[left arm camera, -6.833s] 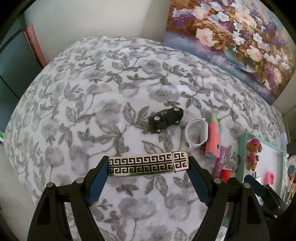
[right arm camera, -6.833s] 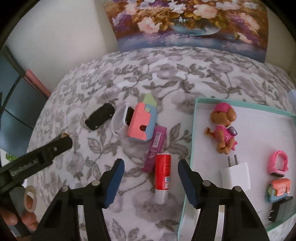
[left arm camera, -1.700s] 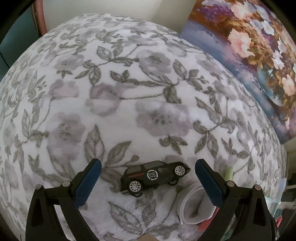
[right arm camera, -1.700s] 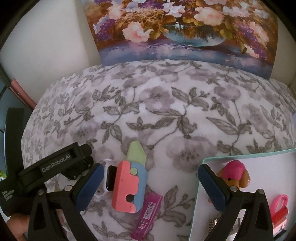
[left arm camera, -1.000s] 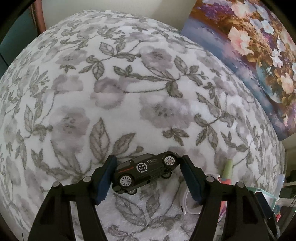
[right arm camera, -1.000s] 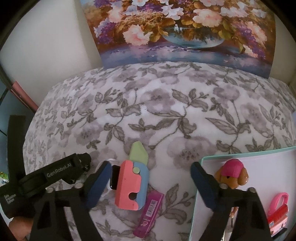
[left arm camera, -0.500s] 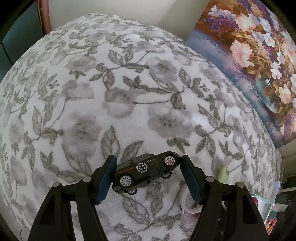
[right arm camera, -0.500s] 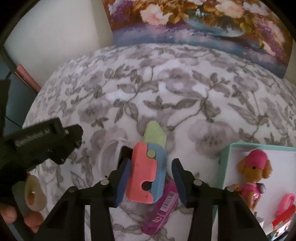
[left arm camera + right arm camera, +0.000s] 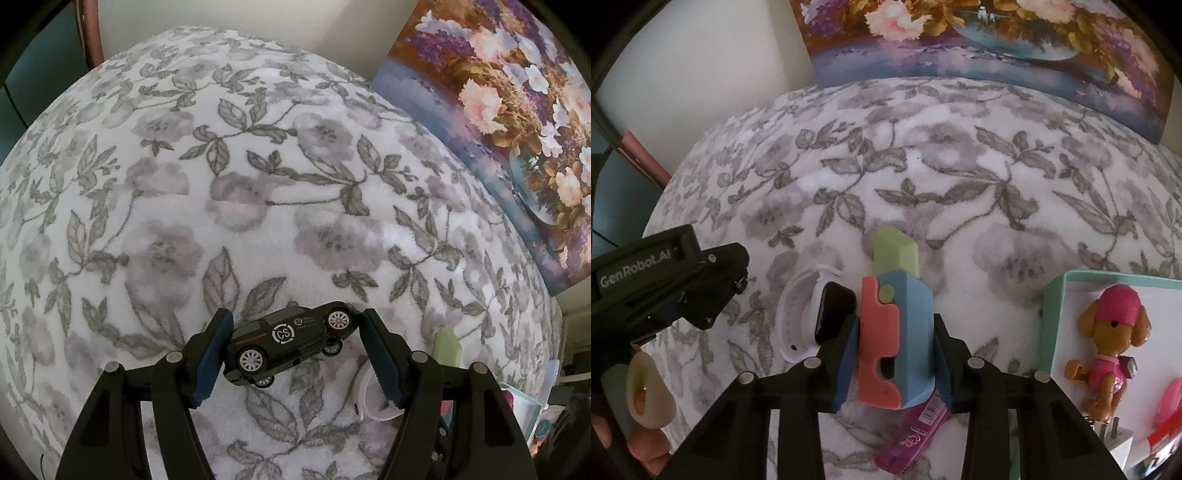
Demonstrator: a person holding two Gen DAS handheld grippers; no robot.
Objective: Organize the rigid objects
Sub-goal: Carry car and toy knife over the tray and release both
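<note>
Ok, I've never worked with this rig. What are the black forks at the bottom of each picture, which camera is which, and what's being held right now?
There is no robot arm. A person carries a handheld two-finger gripper in each hand, and each has a fisheye camera looking forward along its fingers, so the black forks are those fingers.

The left wrist view shows the left gripper shut on a black toy car, lifted off the floral blanket.

The right wrist view shows the right gripper, whose jaws have just been closing onto a pink, blue and green toy block; the pads now press its sides. Beside it lie a white smartwatch and a magenta tube. On the right, a teal tray holds a toy dog. The left gripper's body also shows at that view's left edge.
</note>
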